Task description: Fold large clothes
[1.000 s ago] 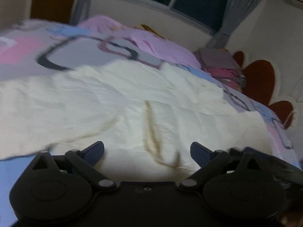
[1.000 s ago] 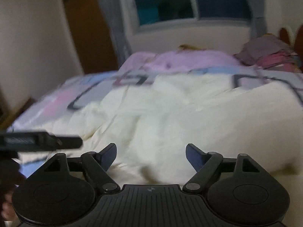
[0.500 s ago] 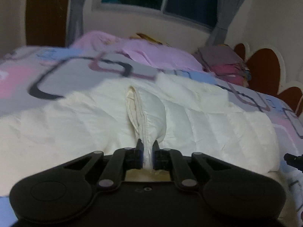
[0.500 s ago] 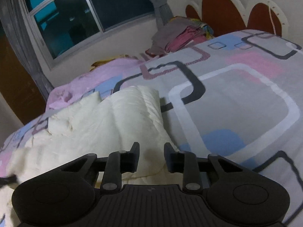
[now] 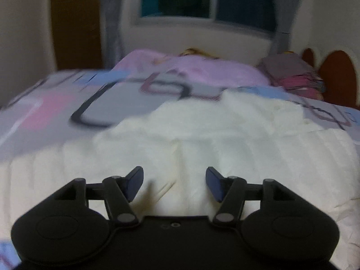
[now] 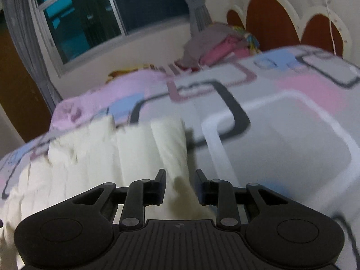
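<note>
Now that the left gripper (image 5: 175, 183) has just opened off the cream quilted garment (image 5: 202, 148) on the bed (image 5: 56, 103), the right gripper (image 6: 179, 185) stands narrowly apart astride its right edge, apparently ready for another fold.

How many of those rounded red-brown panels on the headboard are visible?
3 in the right wrist view: a small rounded red-brown panel behind the folded clothes pile, a tall one beside it, a third furthest right. More may lie outside the frame.

Both tools are matte black plastic: the left gripper (image 5: 174, 183) has dark blue pads (image 5: 135, 181) (silver pivot screws), the right gripper (image 6: 179, 185) a ribbed base plate
</note>
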A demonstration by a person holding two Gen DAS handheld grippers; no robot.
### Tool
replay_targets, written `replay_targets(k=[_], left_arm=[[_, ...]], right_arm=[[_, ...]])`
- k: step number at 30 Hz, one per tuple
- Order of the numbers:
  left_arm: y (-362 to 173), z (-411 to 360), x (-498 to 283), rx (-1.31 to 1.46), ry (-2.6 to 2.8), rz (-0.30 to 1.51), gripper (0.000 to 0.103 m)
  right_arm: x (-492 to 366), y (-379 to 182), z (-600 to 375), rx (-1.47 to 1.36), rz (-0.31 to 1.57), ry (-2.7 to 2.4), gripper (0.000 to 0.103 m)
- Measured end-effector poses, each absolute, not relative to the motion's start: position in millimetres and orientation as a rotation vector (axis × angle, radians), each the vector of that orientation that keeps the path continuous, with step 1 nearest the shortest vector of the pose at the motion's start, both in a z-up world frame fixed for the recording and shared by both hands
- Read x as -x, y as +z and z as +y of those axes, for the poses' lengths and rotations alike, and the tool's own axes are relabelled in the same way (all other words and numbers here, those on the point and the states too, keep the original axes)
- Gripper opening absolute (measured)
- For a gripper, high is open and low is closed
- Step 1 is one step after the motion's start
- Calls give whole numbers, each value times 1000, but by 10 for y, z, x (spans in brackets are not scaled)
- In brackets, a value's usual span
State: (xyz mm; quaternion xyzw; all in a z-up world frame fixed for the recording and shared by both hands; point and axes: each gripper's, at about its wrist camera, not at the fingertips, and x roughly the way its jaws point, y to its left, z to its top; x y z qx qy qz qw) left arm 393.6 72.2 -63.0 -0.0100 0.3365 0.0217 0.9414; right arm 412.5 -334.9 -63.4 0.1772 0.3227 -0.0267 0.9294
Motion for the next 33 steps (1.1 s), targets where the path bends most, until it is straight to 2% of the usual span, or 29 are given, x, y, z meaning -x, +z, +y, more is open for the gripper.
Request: replay_targets(k=[4, 7, 9, 15, 18, 20, 21, 22, 23, 24, 27, 32, 33], left_arm=[[-693, 410, -4314, -33, -54, 696, 57], [-971, 273, -4564, -74, -76, 751, 57], [-1175, 264, -4675, -92, -82, 778, 61], [-1184, 336, -4583, -107, -102, 749, 65], [-1015, 446, -4350, -107, -41, 689, 80], [-953, 582, -4193, -86, -4, 679, 76], [-956, 657, -4142, -73, 12, 695, 72], [-977, 711, -4137, -60, 12, 720, 67], [-1010, 754, -4150, -44, 9, 750, 64], [-1040, 780, -4183, -31, 6, 767, 59], [-1054, 752, -4318, 13, -59, 776, 20], [-1132, 710, -4460, 9, -61, 779, 19], [-1099, 721, -4429, 6, -59, 784, 26]], right_arm=[[-4603, -664, -3248, -319, 670, -39, 29], [-4869, -803, -3179, -289, 728, -34, 29], [-4993, -1001, -3171, -251, 790, -56, 29], [-4948, -1180, -3246, -244, 811, -55, 29], [-4747, -1020, -3301, -273, 770, -57, 29], [-4546, -937, -3310, -291, 747, -50, 33], [-4453, -908, -3301, -298, 737, -53, 52], [-4365, -898, -3294, -307, 719, -57, 63], [-4300, -909, -3273, -316, 711, -49, 68], [-4272, -958, -3245, -324, 727, -39, 68], [-4296, -1106, -3124, -288, 789, -78, 66], [-4336, -1148, -3061, -276, 808, -103, 66], [-4307, -1100, -3062, -273, 802, -109, 67]])
